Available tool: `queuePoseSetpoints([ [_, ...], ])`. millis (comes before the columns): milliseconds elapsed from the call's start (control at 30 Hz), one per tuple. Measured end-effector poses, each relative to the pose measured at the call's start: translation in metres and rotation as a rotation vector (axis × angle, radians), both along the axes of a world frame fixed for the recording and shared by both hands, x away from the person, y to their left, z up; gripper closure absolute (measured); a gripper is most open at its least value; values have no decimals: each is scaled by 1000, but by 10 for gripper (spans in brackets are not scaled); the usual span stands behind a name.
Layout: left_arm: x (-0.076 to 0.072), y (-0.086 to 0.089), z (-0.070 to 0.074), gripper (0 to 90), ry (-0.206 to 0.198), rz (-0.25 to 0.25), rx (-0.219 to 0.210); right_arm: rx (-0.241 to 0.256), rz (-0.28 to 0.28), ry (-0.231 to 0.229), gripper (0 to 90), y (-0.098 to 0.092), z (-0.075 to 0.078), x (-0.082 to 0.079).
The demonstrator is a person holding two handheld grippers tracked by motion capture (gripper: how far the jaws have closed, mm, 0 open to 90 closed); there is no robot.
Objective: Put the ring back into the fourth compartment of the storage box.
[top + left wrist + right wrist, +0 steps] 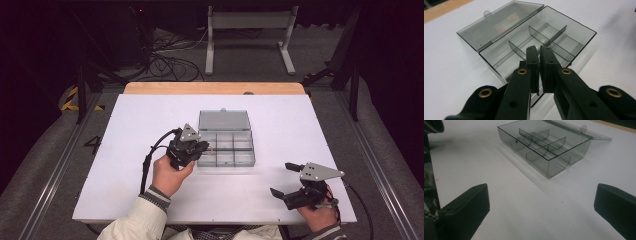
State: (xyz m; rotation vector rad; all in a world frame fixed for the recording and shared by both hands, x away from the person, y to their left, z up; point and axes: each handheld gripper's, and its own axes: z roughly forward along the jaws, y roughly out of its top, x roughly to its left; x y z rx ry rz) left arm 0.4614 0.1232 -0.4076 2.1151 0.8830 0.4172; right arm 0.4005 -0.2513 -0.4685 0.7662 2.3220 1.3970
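left gripper (200,148): fingers nearly closed on organizer box (226,145) left wall, 9 o'clock side | box: tabletop (140,120) centre, lid open toward 12 | right gripper (285,179): fingers wide, idle at 5 o'clock | tip: grip wall squarely, move slowly

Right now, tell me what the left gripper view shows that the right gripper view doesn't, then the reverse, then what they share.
Left gripper view: the left gripper with its jaws nearly shut at the near wall of the box; whether they pinch that wall I cannot tell. The open lid lies almost whole, its tab up.

Right gripper view: the right gripper wide open over bare table, apart from the box, with part of the left gripper at the left edge.

Both: the smoky clear box, its dividers, nothing in its compartments, on the white table.
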Motion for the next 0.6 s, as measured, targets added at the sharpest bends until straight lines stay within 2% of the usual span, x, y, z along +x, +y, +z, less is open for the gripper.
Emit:
queuePoseSetpoints([
  [300, 12, -2, -8, 862, 30, 46, 11, 2, 1, 1, 7, 0, 0, 0],
  [400, 16, -3, -11, 862, 30, 68, 35, 2, 1, 1, 7, 0, 0, 0],
  [600, 22, -5, -17, 862, 50, 87, 52, 1, 0, 1, 7, 0, 0, 0],
])
